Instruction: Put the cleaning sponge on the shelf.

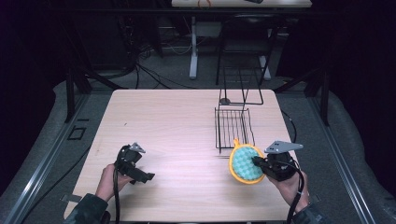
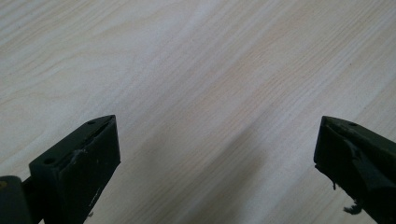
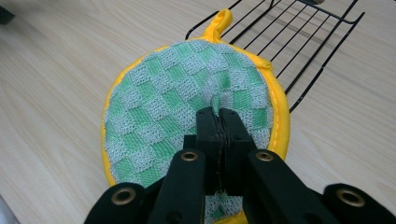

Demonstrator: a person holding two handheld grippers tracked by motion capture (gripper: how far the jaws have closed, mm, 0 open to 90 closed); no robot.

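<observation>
I am holding a round pot holder [image 3: 187, 112] with my right gripper [image 3: 219, 116]. Its jaws are pressing tight together on a fold of the green checked cloth. The pot holder has a yellow edge and a yellow loop [image 3: 218, 22], and it is sitting just in front of the black wire rack [image 1: 233, 127], with the loop pointing at the rack. My left gripper [image 1: 135, 169] is resting well to the left of the rack, low over the wooden table [image 2: 196, 60]. Its jaws are standing wide apart with bare wood between them
</observation>
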